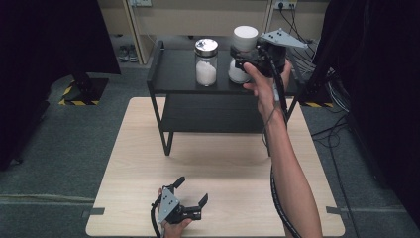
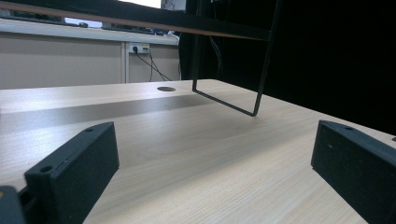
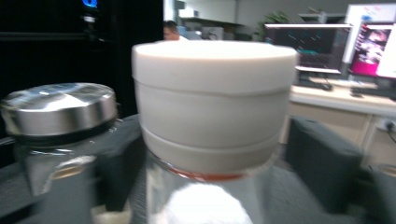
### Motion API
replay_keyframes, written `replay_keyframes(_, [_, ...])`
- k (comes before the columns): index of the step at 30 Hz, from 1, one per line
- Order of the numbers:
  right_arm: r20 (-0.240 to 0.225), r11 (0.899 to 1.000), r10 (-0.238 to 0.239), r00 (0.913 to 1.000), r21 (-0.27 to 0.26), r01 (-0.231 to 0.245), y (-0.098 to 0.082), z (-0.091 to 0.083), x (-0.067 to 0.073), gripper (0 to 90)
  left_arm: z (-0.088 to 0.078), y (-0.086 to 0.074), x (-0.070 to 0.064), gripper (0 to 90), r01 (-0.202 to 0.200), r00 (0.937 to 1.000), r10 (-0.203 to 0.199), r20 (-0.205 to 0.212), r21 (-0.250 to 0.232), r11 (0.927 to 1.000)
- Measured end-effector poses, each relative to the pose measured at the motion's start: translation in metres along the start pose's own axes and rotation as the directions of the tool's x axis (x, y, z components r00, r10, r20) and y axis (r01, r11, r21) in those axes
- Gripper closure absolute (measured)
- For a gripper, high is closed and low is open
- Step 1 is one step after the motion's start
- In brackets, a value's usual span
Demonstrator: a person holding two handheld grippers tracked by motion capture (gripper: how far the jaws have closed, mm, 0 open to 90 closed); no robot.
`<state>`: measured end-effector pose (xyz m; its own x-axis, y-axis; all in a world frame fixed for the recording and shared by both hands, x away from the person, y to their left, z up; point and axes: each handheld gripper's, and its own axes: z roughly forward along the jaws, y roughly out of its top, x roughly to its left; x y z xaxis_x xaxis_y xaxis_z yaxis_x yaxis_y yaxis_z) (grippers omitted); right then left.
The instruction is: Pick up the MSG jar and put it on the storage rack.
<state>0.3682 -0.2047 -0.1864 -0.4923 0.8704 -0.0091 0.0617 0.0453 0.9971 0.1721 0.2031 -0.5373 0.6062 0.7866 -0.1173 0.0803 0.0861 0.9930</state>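
Observation:
A glass jar with a thick white lid [image 1: 245, 35] and white powder inside stands on the top of a black rack [image 1: 173, 74], at its right. My right gripper [image 1: 241, 60] reaches in from the right at the jar's neck. In the right gripper view the white-lidded jar [image 3: 212, 102] sits between the two black jaws, and a narrow gap shows on the right side, so the jaws stand open around it. A second jar with a steel lid [image 1: 206, 62] stands just to the left. My left gripper [image 1: 192, 189] rests open on the table near the front edge, with nothing between its jaws [image 2: 215, 158].
The black rack has a lower tier and thin wire legs [image 2: 233, 105] standing on the light wooden table [image 1: 223, 163]. The steel-lidded jar [image 3: 58, 112] is close beside the right gripper's left jaw. Cables and dark equipment lie on the floor at the right.

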Motion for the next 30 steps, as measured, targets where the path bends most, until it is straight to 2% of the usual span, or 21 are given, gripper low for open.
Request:
replay_keyframes(3, [0.002,0.999,0.033,0.9994,0.001,-0.033,-0.002,-0.003,-0.001,2.8,0.000,0.000,0.000,0.2,-0.001,1.0000,0.001,-0.001,0.001,1.0000])
replay_keyframes(6, [-0.017,0.999,0.038,0.9991,-0.016,-0.038,-0.007,-0.008,-0.004,0.2,0.000,0.000,0.000,0.2,-0.001,1.0000,0.001,-0.001,0.001,1.0000])
replay_keyframes(8, [-0.038,1.000,0.027,0.9989,-0.010,-0.028,-0.006,-0.011,-0.007,0.3,0.000,0.000,0.000,0.2,-0.002,1.0000,0.002,-0.001,0.001,1.0000])
replay_keyframes(11, [-0.055,0.999,0.036,0.9978,-0.027,-0.038,-0.009,-0.016,-0.009,0.3,0.000,0.000,-0.001,0.2,-0.003,1.0000,0.003,-0.002,0.000,1.0000])
replay_keyframes(20, [-0.077,0.997,0.033,0.9965,-0.062,-0.038,-0.013,-0.033,-0.007,0.3,0.000,0.000,-0.001,0.2,-0.003,1.0000,0.003,-0.001,0.001,1.0000])
replay_keyframes(30, [-0.110,0.996,0.024,0.9937,-0.078,-0.032,-0.031,-0.057,-0.008,0.3,0.000,0.000,-0.001,0.1,-0.006,1.0000,0.006,-0.001,0.002,1.0000])
